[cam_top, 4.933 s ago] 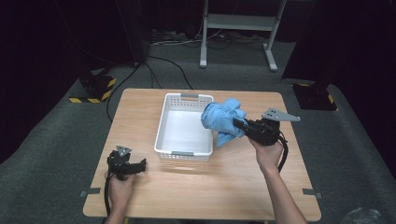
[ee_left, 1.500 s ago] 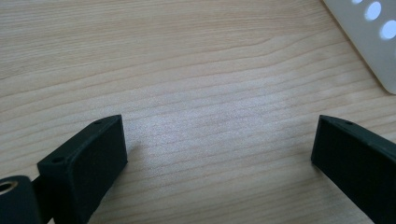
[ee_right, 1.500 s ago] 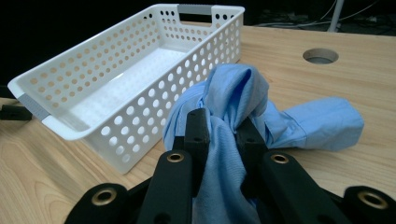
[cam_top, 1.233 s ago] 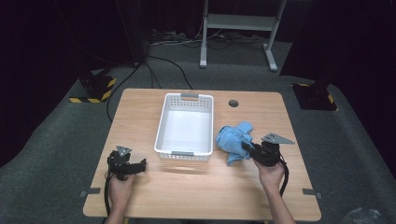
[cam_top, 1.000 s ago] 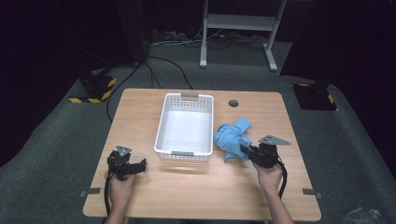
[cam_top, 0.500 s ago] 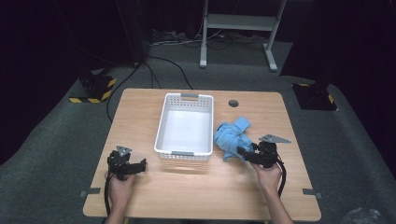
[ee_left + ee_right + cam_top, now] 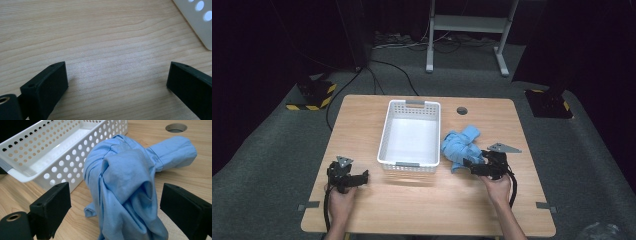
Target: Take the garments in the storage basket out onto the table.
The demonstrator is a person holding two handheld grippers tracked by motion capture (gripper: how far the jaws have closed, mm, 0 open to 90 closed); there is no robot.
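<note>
Left claw (image 7: 362, 176) sits at 8 o'clock on the table (image 7: 422, 210), jaws spread wide, nothing but bare wood between them in the left gripper view. White perforated basket (image 7: 411, 134) at table centre, long axis 12 to 6, empty inside. Crumpled blue cloth (image 7: 460, 146) lies on the table just beside the basket's 3 o'clock wall, one sleeve-like end pointing toward 1 o'clock. Right claw (image 7: 468, 163) at 4 o'clock, low on the table: jaws have just been opening, now released, and the cloth (image 7: 125, 187) bunches between them, clear of both pads. Round cable hole (image 7: 462, 110) at 1 o'clock.
</note>
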